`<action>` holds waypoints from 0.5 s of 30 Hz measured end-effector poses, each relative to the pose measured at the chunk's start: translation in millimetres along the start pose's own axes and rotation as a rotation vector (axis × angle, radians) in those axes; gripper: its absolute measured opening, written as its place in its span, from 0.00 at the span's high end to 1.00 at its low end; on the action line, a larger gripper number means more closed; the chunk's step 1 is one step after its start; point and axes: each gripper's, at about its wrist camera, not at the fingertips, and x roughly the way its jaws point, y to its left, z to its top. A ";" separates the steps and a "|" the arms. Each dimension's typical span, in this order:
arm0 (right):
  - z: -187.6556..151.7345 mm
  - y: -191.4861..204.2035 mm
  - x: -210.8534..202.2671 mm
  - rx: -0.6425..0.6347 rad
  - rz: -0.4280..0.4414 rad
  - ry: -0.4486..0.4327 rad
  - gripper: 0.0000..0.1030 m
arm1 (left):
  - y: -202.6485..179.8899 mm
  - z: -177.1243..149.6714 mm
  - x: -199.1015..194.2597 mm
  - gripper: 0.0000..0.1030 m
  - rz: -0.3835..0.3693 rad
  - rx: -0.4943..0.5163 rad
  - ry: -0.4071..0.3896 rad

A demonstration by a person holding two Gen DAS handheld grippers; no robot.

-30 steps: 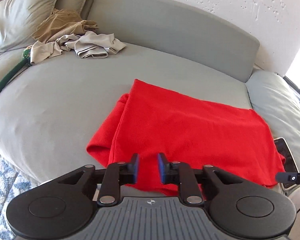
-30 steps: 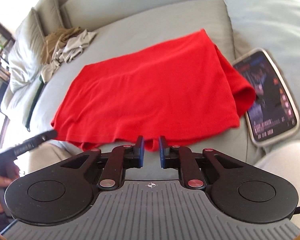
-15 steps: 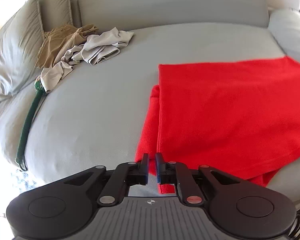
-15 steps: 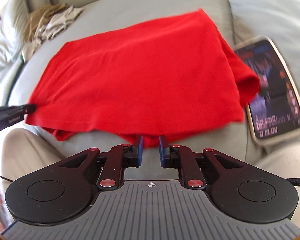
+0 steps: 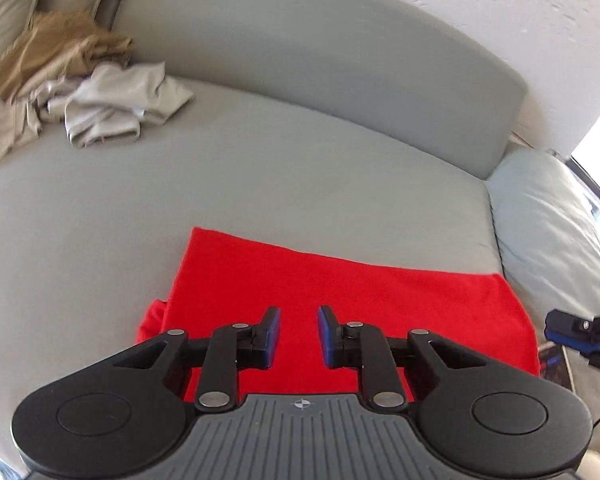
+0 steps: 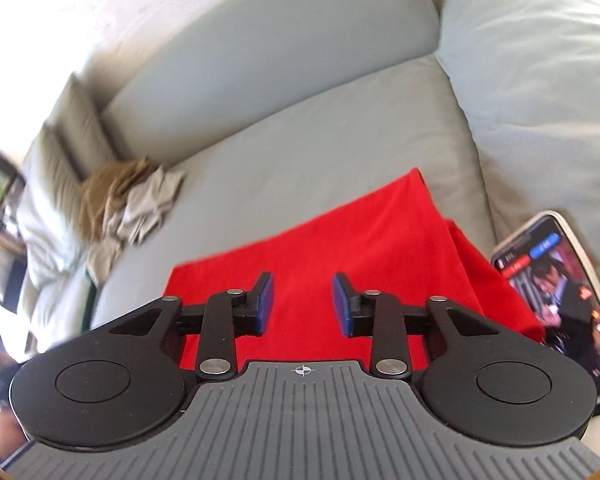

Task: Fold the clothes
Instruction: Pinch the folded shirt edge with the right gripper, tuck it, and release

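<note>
- No writing legible on the tablet (image 6: 560,296).
- Red garment (image 5: 340,292) lies folded flat on the sofa (image 5: 260,184).
- Left tool (image 5: 299,332) and right tool (image 6: 302,304): fingers apart, empty.

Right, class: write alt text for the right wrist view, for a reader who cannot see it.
The right gripper hangs open above a folded red garment on a grey sofa. A lit tablet lies to its right; crumpled beige clothes sit far left.
</note>
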 end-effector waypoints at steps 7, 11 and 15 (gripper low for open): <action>40.9 -52.1 82.7 0.271 0.040 -0.059 0.80 | 43.2 25.2 77.3 0.88 -0.034 -0.233 -0.008; 43.9 -99.0 140.4 0.457 0.150 0.012 0.83 | 66.8 26.5 105.6 0.95 0.020 -0.256 -0.001; 49.2 -132.1 138.5 0.533 0.071 -0.093 0.99 | 73.4 39.5 103.9 0.93 0.073 -0.259 -0.014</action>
